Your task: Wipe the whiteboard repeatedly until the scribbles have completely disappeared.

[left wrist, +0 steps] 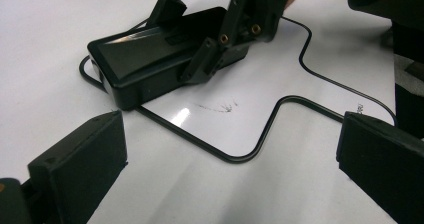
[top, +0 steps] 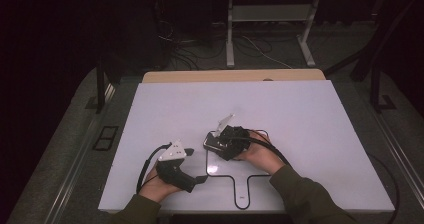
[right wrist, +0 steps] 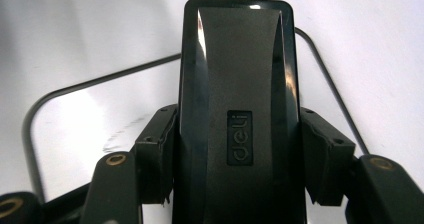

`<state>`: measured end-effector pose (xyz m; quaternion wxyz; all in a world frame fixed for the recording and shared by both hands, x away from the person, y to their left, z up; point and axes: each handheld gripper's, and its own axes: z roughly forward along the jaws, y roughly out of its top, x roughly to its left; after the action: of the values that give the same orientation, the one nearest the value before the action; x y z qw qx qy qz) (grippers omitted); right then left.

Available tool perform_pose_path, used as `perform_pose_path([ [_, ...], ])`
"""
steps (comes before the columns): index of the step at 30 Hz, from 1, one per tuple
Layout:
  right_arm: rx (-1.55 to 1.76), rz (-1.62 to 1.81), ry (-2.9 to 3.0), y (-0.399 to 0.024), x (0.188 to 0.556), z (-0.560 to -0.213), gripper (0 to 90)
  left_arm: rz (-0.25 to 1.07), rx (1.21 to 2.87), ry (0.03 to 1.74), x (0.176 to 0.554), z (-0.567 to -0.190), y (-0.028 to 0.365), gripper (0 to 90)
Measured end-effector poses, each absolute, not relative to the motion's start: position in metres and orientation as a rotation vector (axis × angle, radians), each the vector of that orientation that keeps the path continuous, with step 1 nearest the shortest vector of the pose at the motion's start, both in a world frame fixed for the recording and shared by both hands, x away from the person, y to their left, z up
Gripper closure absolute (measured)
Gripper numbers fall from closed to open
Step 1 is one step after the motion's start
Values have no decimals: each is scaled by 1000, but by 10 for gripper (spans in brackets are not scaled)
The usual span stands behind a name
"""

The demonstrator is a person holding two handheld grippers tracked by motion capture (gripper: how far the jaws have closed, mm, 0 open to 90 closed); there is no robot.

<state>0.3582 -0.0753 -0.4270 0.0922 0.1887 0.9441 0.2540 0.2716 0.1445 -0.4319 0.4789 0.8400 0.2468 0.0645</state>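
The glossy black oblong plastic block (right wrist: 239, 109), likely a whiteboard eraser, lies on the white board (top: 280, 109) at about five o'clock from its centre, over the upper-left bend of a thin black outline (left wrist: 260, 134) drawn there. Its long axis runs straight away from the right gripper (top: 225, 143), whose jaws press its two long sides, clamped on it. The left gripper (top: 176, 160) sits at about eight o'clock from the block, close by but apart, jaws spread wide and empty. I judge any coming shift belongs to the right hand (top: 260, 156).
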Motion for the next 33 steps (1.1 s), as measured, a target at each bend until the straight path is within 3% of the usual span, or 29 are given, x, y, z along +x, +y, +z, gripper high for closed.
perform_pose_path([
  [13, 433, 841, 2931, -69, 330, -428, 386, 156, 2057, 602, 272, -432, 143, 0],
  [24, 544, 798, 2845, -69, 356, -428, 386, 156, 2056, 603, 271, -432, 143, 0],
  [33, 459, 852, 2928, -66, 329, -429, 387, 156, 2058, 601, 271, -432, 141, 0],
])
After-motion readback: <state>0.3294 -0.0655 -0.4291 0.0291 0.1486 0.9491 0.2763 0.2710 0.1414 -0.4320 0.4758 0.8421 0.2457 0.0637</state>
